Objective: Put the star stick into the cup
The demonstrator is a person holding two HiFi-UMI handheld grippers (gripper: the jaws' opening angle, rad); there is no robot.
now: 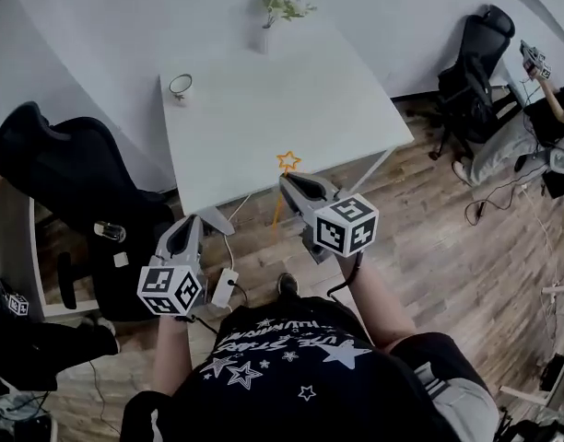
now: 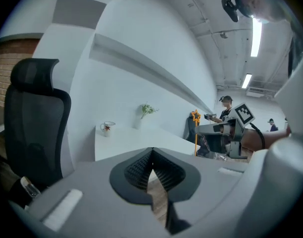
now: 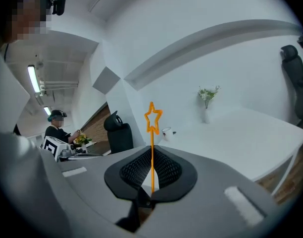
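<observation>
the right gripper [image 3: 152,168], jaws pressed together on the thin shaft of the orange star stick [image 3: 152,145], holds it upright. the star rides above the pads and a stretch of shaft hangs below, just off the near edge of the white table [image 1: 264,136]. the left gripper [image 2: 151,172], jaws together on nothing, hangs lower, off that same near edge on the person's left.

the cup [image 1: 180,86], small and white with a handle, stands by the table's far left corner, well apart from the stick. a slim vase with a green sprig [image 1: 267,28] sits at the table's far edge. a black office chair [image 1: 61,173] is parked off its left side.

the stick has not yet crossed the table, so the task looks to be at the carrying stage. three hazards, as judged from here:

- the shaft is thin and pinched at one narrow spot, so a quick swing across the table could let it pivot or slide in the ribbed pads and arrive tilted.
- the cup's mouth is small and the cup looks light, so a lower end that meets the rim instead of the opening could tip it or push it toward the table's far edge.
- letting go before the shaft's end rests inside could send the stick toppling onto the tabletop.
</observation>
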